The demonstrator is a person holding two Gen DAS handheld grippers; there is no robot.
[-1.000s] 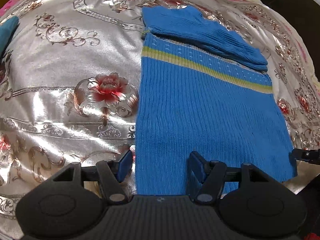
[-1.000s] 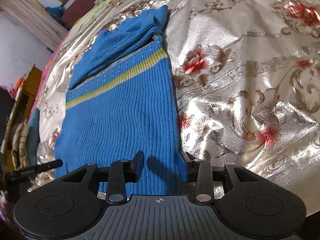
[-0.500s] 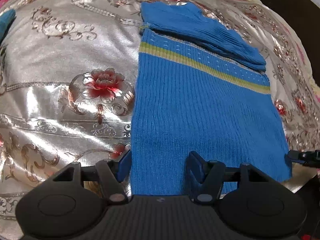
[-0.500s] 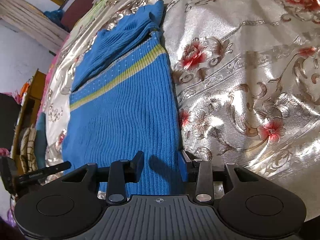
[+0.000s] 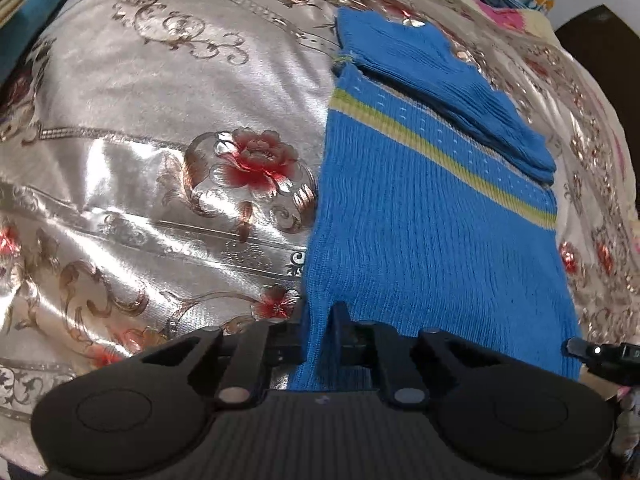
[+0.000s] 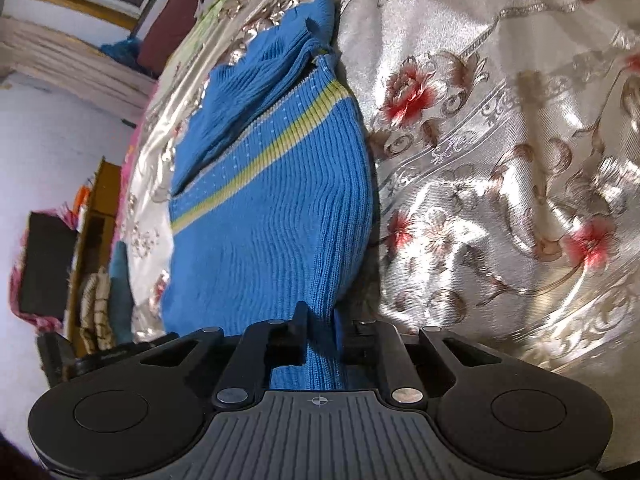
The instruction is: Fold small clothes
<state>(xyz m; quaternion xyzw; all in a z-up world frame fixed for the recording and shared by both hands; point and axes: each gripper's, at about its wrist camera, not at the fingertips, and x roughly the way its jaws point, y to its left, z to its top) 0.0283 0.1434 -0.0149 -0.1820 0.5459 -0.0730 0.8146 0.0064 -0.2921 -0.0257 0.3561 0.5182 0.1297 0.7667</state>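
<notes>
On floral bedspread (image 5: 168,92): blue sweater (image 5: 432,240) lies flat, sleeves already folded across top. Left gripper (image 5: 320,332) and right gripper (image 6: 320,328) both clamp near hem corners. Lengthwise fold not yet made.

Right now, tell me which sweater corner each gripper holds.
Left gripper pinches the sweater hem's left corner, by the red flower; right gripper pinches the right one.

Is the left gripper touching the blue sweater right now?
Touching. In the left wrist view the left gripper is shut on the near hem corner of the blue sweater, with the knit pinched between its fingers.
</notes>
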